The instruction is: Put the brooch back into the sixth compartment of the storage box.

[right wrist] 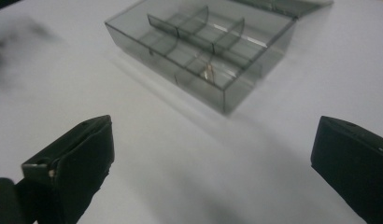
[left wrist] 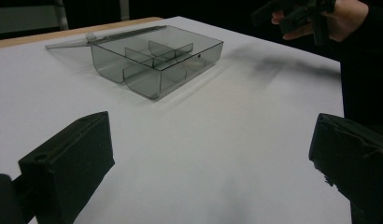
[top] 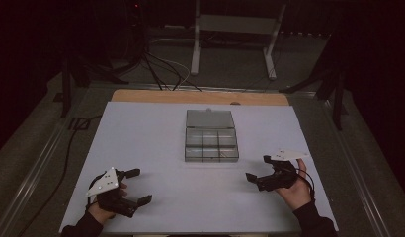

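A smoky clear plastic box (top: 211, 145) with several compartments sits at the middle of the white table (top: 151, 138), its lid (top: 210, 119) lying open flat behind it. My left gripper (top: 139, 186) is at the near left, open and holding nothing. My right gripper (top: 258, 168) rests at the near right, also open and holding nothing. In the left gripper view the jaws stand wide apart around bare table, the box (left wrist: 157, 60) farther off. In the right gripper view the box (right wrist: 203, 46) is ahead, with a small pale glint (right wrist: 208, 72) in one near compartment; what it is I cannot tell.
A wooden strip (top: 200, 97) runs along the table's far edge. Beyond it are floor cables (top: 161, 69), a white metal frame (top: 235, 34) and dark stand legs (top: 334, 89). The person's other hand with its gripper (left wrist: 311, 16) shows at the top right of the left gripper view.
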`<state>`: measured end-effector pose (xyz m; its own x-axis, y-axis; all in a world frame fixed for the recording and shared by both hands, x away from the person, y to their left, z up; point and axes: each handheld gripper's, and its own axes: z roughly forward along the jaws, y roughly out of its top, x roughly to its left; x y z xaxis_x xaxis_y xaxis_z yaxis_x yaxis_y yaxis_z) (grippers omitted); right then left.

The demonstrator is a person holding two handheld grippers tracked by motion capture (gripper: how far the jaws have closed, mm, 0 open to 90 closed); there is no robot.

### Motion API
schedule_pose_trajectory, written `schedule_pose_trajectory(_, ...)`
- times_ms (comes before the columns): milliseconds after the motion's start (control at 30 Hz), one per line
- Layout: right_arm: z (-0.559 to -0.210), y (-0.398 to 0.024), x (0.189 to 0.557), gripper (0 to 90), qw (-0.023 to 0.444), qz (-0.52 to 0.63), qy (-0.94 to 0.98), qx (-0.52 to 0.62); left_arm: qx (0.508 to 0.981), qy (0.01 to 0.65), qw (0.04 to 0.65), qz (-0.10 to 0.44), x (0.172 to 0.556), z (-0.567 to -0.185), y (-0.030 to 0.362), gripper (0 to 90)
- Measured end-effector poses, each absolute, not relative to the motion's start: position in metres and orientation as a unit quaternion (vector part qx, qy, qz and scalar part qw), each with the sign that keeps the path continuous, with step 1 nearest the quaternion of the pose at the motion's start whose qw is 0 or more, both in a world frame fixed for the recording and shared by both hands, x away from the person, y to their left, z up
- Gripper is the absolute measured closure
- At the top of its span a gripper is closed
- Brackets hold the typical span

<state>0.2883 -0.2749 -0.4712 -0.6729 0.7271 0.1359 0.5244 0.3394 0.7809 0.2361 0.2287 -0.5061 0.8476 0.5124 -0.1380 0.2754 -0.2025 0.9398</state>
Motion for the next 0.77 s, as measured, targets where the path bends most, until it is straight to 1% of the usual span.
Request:
schedule_pose_trajectory(467, -0.492, -0.303, 0.262, 0.0, 0.111, 0.433, 0.797, 0.405, 0.770, 0.256, 0.576, 0.103, 0.236, -0.506, 0.228, 1.5)
schedule_pose_trajectory(767, -0.497, -0.303, 0.261, 0.0, 0.118, 0.426, 0.802, 0.402, 0.770, 0.256, 0.575, 0.103, 0.236, -0.506, 0.228, 1.5)
